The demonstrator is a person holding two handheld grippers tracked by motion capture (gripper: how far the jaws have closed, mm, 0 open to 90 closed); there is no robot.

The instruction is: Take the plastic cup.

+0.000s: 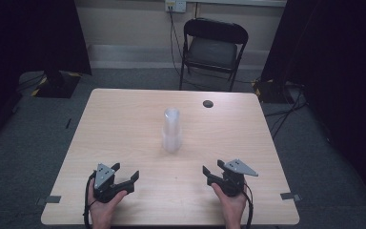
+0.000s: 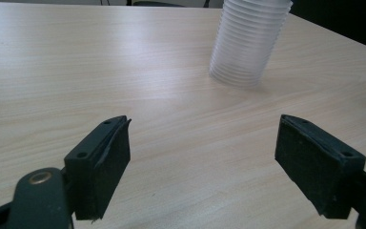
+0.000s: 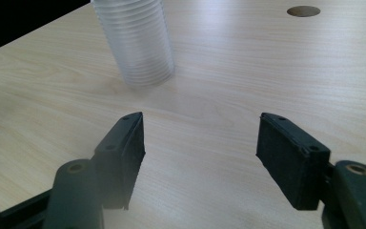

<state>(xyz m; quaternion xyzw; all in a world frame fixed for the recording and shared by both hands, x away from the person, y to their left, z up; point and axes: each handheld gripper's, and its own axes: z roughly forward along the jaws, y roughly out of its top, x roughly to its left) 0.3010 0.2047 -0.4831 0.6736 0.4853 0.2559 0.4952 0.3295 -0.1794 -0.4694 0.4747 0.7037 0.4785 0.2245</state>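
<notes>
A stack of clear plastic cups (image 1: 172, 130) stands upside down in the middle of the light wooden table (image 1: 124, 124). My left gripper (image 1: 125, 171) rests near the front left edge in a hand, its jaws open with nothing between them. My right gripper (image 1: 212, 167) sits near the front right edge, also open and empty. In the left gripper view the cup stack (image 2: 249, 40) rises ahead and to the right of the gripper (image 2: 202, 152). Seen from the right gripper view, the stack (image 3: 134, 40) stands ahead and to the left of the gripper (image 3: 200, 148).
A dark round cable hole (image 1: 208, 103) lies in the table's far right part, also seen in the right gripper view (image 3: 303, 10). A black folding chair (image 1: 212, 50) stands beyond the table. Dark curtains flank the room.
</notes>
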